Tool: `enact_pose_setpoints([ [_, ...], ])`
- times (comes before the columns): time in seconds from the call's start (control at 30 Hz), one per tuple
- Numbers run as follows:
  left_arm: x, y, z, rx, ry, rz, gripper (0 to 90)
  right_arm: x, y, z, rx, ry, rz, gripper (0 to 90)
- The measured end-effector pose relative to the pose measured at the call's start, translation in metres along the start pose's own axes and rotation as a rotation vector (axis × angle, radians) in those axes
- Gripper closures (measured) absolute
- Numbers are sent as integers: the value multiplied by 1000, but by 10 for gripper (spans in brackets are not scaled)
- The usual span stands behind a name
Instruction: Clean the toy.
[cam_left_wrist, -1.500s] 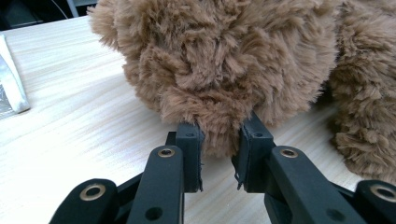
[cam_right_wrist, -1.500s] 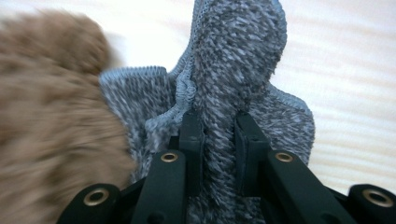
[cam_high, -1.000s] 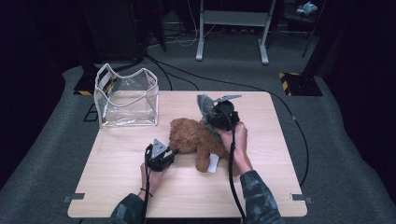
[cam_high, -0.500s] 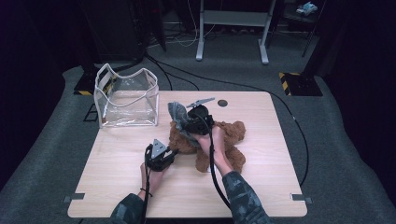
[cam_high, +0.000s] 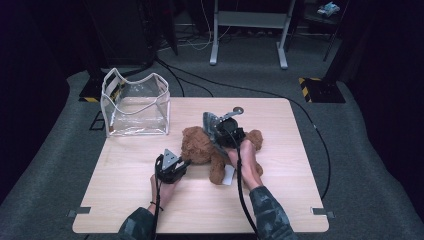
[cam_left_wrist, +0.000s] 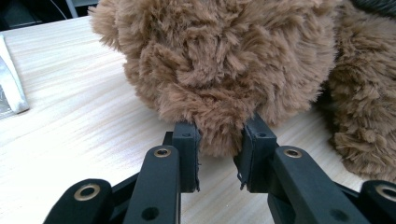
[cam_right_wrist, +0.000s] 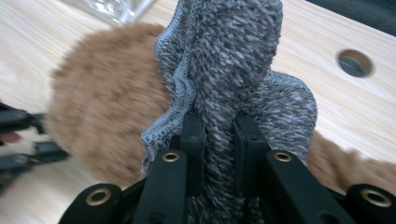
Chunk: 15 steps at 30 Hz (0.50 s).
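A: High view first. Bear (cam_high: 207, 147) lies on the table (cam_high: 280, 210), long axis running left-right, head toward the left gripper (cam_high: 176, 167). Right gripper (cam_high: 220, 129) sits over the bear's middle with a grey cloth (cam_high: 211, 122) in it.

B: Bag (cam_high: 135, 102)?

A: Clear, open, back-left corner, well apart from the bear. Left hand is nearer to it.

B: Left gripper view?

A: Jaws clamped on a tuft of the bear's (cam_left_wrist: 219, 74) fur, low on the head. Pads (cam_left_wrist: 187, 154) press in from both sides. Bear is straight ahead of them and touching.

B: Right gripper view?

A: Jaws pinched on the cloth (cam_right_wrist: 229, 79), which stands up between them, a knit piece with a stitched edge. Bear (cam_right_wrist: 102, 107) is just behind and below it, blurred. Left gripper (cam_right_wrist: 44, 135) is off at the picture's left edge.

B: So the next move?

A: My guess is the cloth goes over the bear. It hangs right above the body, so the drop is short, and the left grip keeps the head steady.

B: Any text or brands?

A: None readable. There's a white tag (cam_high: 229, 175) by the bear's leg, too small to read.
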<state>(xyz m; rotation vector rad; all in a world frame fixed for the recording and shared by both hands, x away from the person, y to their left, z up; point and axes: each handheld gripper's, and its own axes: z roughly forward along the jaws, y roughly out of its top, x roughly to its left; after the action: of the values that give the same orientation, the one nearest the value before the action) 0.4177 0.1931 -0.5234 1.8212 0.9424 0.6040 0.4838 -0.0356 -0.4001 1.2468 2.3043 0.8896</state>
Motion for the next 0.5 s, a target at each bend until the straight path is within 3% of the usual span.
enact_pose_setpoints([
  [0.07, 0, 0, 0, 1, 0, 0, 715, -6, -2, -4, 9, -34, -1, 772],
  [0.2, 0, 0, 0, -3, 4, -2, 716, -11, -3, -10, 3, -47, 21, 773],
  [0.33, 0, 0, 0, -2, -4, -8, 716, -5, -1, -18, -55, 20, 33, 774],
  [0.5, 0, 0, 0, 2, -5, -3, 716, 21, 9, -23, -100, 113, -20, 774],
])
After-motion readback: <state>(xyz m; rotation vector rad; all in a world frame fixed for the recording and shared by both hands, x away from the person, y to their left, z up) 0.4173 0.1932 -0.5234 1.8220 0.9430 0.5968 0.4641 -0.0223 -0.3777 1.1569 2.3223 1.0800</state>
